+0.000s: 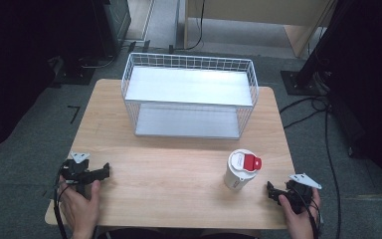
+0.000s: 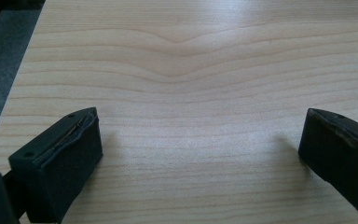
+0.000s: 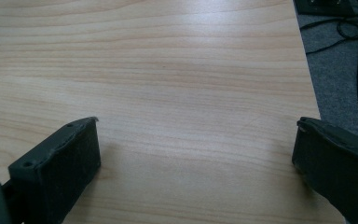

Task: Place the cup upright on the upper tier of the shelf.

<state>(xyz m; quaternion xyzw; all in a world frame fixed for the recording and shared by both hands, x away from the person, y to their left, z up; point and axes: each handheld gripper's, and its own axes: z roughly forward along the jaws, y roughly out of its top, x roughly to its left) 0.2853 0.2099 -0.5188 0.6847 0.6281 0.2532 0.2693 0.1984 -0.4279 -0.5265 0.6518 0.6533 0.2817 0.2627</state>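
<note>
One cup [image 1: 240, 171], one rack [image 1: 189, 94], two tools

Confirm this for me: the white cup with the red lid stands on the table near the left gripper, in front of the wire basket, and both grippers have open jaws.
Wrong on one point: the white cup with the red lid stands near the right gripper, not the left gripper, as the high view shows. It does stand on the table in front of the wire basket, and both grippers have open jaws.

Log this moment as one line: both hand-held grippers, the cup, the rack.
left hand-held gripper: open, empty | right hand-held gripper: open, empty, beside cup | cup: upright, red-white lid, untouched | wire rack: behind cup
</note>
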